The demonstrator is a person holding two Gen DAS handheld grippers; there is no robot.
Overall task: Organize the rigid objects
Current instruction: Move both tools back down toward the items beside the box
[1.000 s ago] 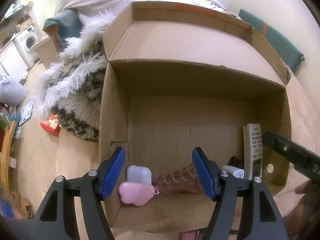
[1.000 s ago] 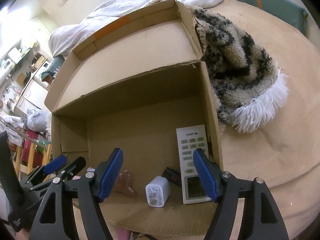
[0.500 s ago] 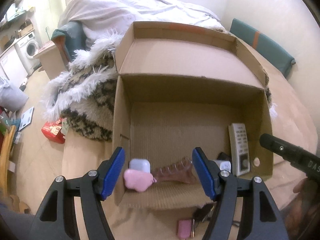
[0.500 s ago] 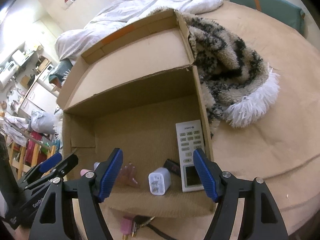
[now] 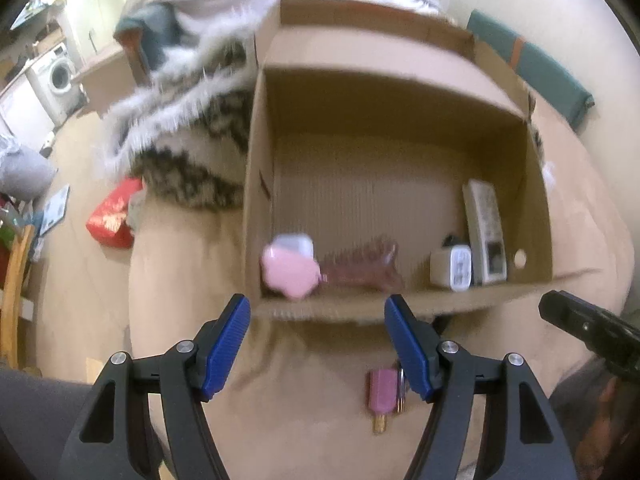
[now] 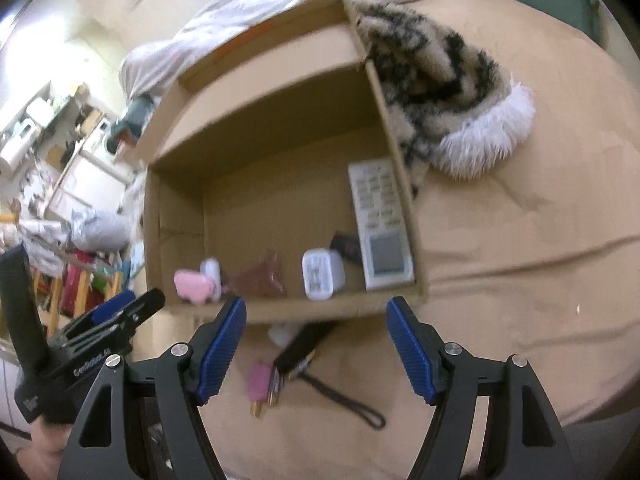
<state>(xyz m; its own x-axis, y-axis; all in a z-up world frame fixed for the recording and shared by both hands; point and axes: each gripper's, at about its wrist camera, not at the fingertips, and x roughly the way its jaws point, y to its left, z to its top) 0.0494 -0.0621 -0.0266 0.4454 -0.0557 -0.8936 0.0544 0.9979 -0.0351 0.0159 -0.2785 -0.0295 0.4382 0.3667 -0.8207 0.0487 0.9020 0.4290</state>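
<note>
On the tan bed, an open cardboard box holding a white remote along its right wall, a white charger just left of it, a reddish hair clip mid-floor and a pink case at the near left corner. Outside the near wall, a pink-capped key bunch beside a black strap. Left claw and right claw both spread wide, gripping nothing, hovering near the keys.

White lettering on the left gripper reads roughly "GenRobot".
</note>
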